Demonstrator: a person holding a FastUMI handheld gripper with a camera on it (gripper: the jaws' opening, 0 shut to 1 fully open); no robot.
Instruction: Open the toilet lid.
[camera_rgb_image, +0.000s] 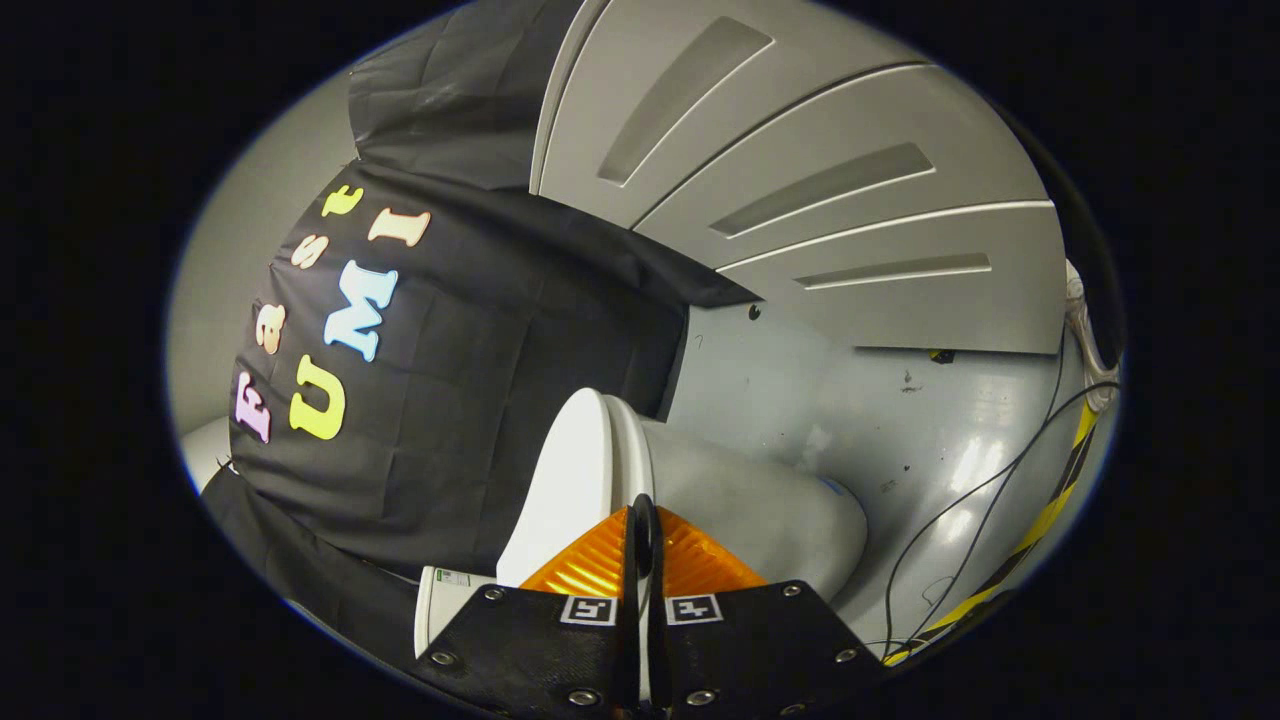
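Observation:
The view is rolled on its side. The white toilet lid (565, 480) stands just ahead of my fingers, lifted away from the grey-looking bowl (760, 505). The lid's thin front edge runs straight into the narrow slot between my two fingertips. My gripper (645, 530) is shut on that edge, one finger on the lid's outer face and one on the side facing the bowl. A sliver of white shows in the slot lower down. A white part of the toilet with a small label (445, 595) lies behind the lid, beside the black cloth.
Black booth cloth (470, 400) hangs right behind the lid. Beyond the bowl lies a glossy grey floor (930, 450) with thin black cables (985, 500) and yellow-black tape (1050, 510). A grey panelled wall (800, 190) rises past the floor.

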